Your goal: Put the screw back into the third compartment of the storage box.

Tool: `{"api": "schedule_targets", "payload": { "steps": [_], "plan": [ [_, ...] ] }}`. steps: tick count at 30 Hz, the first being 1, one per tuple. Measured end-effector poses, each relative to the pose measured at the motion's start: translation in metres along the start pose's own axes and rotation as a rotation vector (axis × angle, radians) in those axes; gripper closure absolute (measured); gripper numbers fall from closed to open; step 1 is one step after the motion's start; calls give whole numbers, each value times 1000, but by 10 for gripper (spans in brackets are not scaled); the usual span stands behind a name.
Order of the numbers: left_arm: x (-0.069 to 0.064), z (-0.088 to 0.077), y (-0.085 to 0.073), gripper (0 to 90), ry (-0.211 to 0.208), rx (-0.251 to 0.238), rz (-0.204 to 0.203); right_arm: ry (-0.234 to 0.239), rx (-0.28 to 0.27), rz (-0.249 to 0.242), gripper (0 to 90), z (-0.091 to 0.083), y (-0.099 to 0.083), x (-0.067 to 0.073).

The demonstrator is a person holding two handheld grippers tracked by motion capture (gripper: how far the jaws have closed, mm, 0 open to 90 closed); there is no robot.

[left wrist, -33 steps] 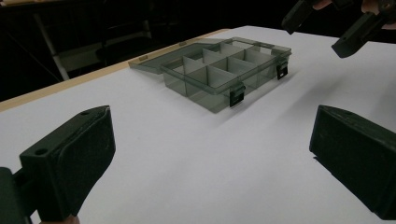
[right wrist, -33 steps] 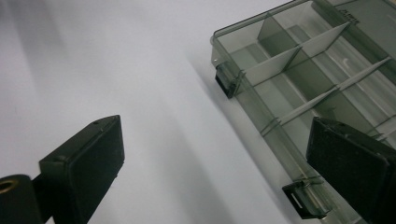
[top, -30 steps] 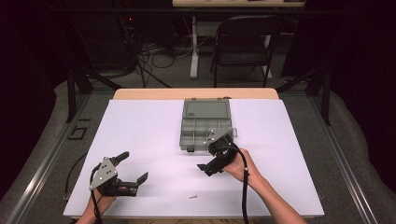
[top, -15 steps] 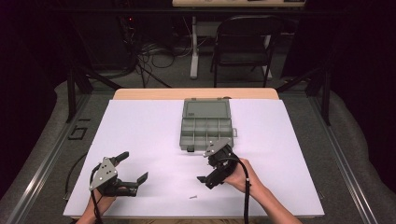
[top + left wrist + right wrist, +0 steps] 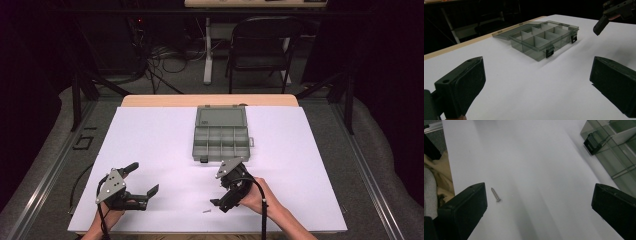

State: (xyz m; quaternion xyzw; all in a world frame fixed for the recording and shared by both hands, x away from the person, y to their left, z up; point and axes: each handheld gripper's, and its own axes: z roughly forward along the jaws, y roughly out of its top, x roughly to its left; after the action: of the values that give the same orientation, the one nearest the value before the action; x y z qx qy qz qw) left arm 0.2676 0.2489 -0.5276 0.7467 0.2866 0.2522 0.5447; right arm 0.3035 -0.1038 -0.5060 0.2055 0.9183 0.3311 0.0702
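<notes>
A grey see-through compartment box (image 5: 220, 137) lies open in the middle of the white table, lid back, compartments bare. A small screw (image 5: 206, 211) lies near the front edge. My right gripper (image 5: 222, 197) is open and tilted down just right of the screw. In the right gripper view the screw (image 5: 496, 194) lies on the sheet just inside the left jaw, and a box corner (image 5: 616, 150) shows at the upper right. My left gripper (image 5: 143, 178) rests open at the front left, holding nothing. In the left gripper view it looks at the box (image 5: 541, 40).
A white sheet (image 5: 150, 135) covers the table, with a wooden strip (image 5: 210, 100) at the far edge. A folding chair (image 5: 260, 50) and cables stand on the floor behind. The right gripper (image 5: 602, 22) hangs at the left gripper view's upper right.
My right gripper has drawn back from the front of the box toward the table's front edge and now tilts down beside the screw. The left gripper has not moved.
</notes>
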Motion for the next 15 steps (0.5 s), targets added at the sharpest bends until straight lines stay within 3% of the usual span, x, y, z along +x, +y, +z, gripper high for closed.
{"api": "schedule_targets", "payload": {
  "steps": [10,15],
  "plan": [
    [1,1,0,1,2,2,-2,38,50,-40,7,14,2,9],
    [1,1,0,1,3,2,-2,66,80,-55,105,24,1,14]
  ]
}}
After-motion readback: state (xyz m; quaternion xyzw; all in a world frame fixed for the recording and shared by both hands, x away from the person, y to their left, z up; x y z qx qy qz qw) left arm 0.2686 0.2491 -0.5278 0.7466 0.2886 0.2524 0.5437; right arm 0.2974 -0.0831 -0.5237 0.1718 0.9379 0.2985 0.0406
